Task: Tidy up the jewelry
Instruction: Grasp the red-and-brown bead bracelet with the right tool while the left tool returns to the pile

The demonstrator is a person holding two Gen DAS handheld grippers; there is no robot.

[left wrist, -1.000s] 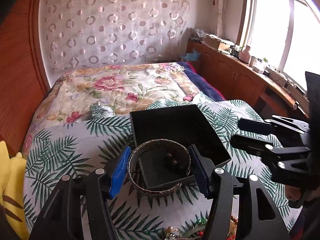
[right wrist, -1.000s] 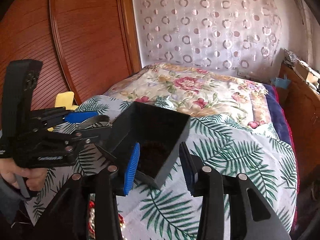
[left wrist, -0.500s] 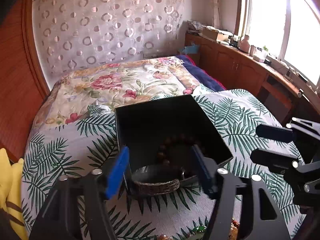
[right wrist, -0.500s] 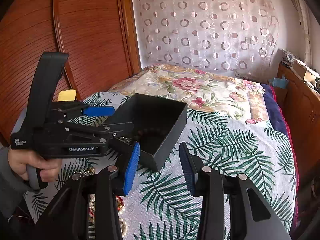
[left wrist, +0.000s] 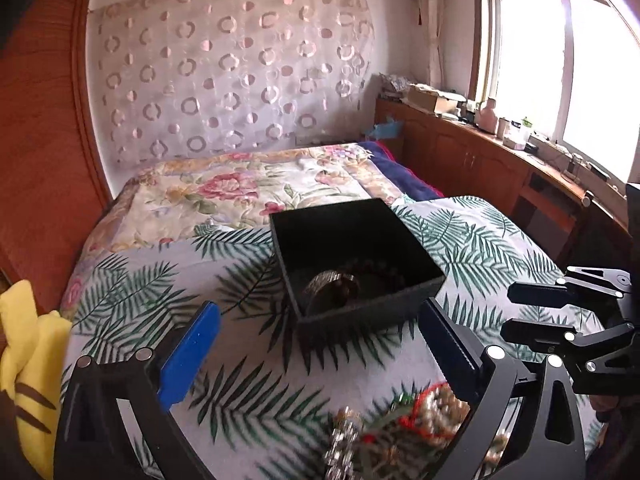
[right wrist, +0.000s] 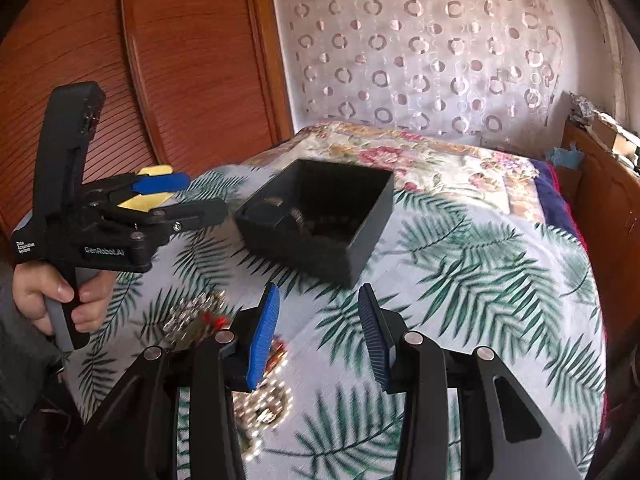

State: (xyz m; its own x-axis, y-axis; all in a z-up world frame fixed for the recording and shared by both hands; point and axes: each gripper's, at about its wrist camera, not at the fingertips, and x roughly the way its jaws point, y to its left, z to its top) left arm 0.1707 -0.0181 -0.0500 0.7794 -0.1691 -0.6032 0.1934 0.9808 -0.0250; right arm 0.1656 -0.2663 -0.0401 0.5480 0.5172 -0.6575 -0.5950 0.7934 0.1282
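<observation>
I see the silver bangle (left wrist: 329, 285) lying inside the black box (left wrist: 416, 255) on the bed, beyond my left gripper (left wrist: 316, 344), whose jaws gape empty, while my right gripper (right wrist: 316, 330) is likewise spread, holding nothing.

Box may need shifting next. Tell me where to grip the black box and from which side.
Grip the black box by its near wall, one finger inside and one outside, coming from above. The wall is thin and upright and the top is open. Stay right of the silver bangle, which leans just inside.
</observation>
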